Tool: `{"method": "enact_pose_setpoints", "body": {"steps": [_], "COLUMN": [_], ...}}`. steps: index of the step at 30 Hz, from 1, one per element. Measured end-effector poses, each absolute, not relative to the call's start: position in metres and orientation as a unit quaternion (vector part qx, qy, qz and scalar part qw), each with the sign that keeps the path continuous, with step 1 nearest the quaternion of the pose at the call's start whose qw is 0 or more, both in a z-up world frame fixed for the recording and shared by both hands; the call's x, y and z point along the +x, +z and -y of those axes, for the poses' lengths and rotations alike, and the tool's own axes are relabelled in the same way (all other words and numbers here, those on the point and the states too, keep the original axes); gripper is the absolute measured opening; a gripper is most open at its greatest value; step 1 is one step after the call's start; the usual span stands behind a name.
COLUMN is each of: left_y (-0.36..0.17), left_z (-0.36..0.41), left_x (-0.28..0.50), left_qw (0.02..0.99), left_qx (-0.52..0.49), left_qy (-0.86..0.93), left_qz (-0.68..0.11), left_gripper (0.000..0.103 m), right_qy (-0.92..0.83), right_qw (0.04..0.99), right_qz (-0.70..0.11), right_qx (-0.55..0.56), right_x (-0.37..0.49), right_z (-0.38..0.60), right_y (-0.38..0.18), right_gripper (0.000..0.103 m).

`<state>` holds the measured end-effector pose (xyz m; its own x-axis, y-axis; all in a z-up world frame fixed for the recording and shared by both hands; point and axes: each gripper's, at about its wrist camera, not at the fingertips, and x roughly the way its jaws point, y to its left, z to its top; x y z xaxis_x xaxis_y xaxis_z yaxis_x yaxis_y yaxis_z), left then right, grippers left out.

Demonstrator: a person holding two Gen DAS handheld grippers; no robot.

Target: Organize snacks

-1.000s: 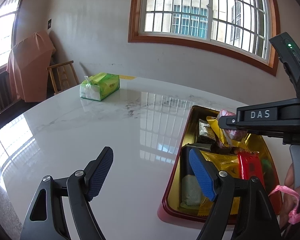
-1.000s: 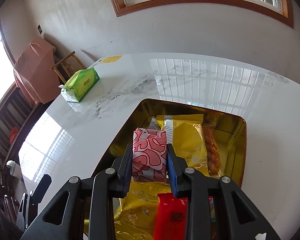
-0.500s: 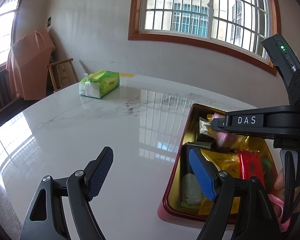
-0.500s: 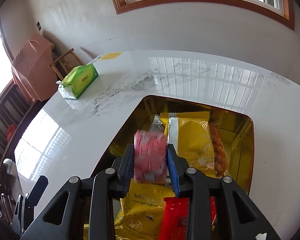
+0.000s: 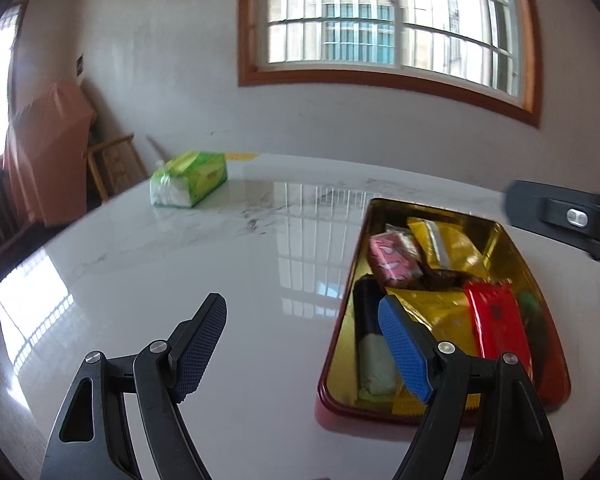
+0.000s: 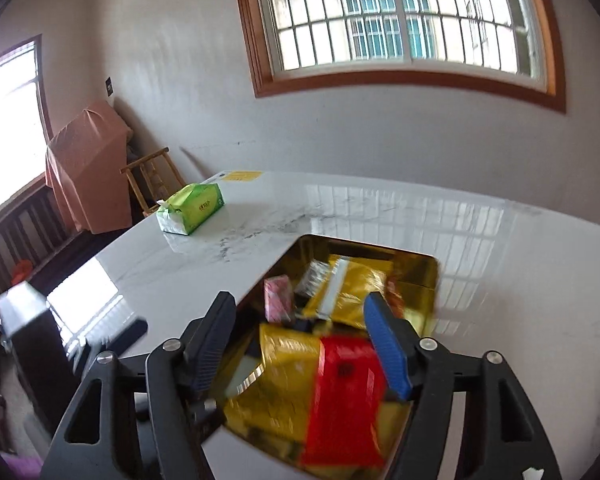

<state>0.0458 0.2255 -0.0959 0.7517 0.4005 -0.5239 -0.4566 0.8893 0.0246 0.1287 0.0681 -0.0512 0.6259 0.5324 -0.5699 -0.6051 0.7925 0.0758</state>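
Right gripper point(image 6: 298, 344): jaws have just been opening, nothing between them; pink snack point(image 6: 278, 298) lies in gold tray point(image 6: 428, 280) beside yellow packets point(image 6: 352, 284). Left gripper point(image 5: 300, 344): jaws apart, empty, over white table point(image 5: 220, 264). Green tissue pack point(image 5: 188, 178) well apart.

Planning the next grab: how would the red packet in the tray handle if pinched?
The red packet looks like glossy film, so probably slippery and crinkly. It lies flat atop other wrappers in the tray, likely light and apt to slide.
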Motion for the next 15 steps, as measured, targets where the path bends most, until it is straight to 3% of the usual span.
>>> {"method": "enact_pose_setpoints", "body": {"steps": [4,6,9,15], "left_y": [-0.081,-0.068,-0.046,-0.01], "left_z": [-0.209,-0.204,-0.201,-0.197], "left_x": [0.029,0.018,0.002,-0.021], "left_qw": [0.94,0.946,0.949,0.952], "left_qx": [-0.017,-0.022,-0.037,-0.057], "left_qy": [0.204,0.19,0.177,0.163], "left_qz": [-0.272,-0.262,-0.259,-0.252], "left_gripper": [0.079,0.079,0.091,0.1], "right_qy": [0.294,0.283,0.273,0.266], "right_qw": [0.915,0.922,0.931,0.939], "right_qz": [-0.27,-0.255,-0.234,-0.207], "right_qx": [-0.063,-0.061,-0.055,-0.065], "right_x": [0.104,0.094,0.078,0.047], "right_z": [-0.043,-0.032,-0.017,0.004], "right_y": [-0.042,-0.036,-0.026,-0.008], "right_gripper": [0.069,0.076,0.082,0.084]}}
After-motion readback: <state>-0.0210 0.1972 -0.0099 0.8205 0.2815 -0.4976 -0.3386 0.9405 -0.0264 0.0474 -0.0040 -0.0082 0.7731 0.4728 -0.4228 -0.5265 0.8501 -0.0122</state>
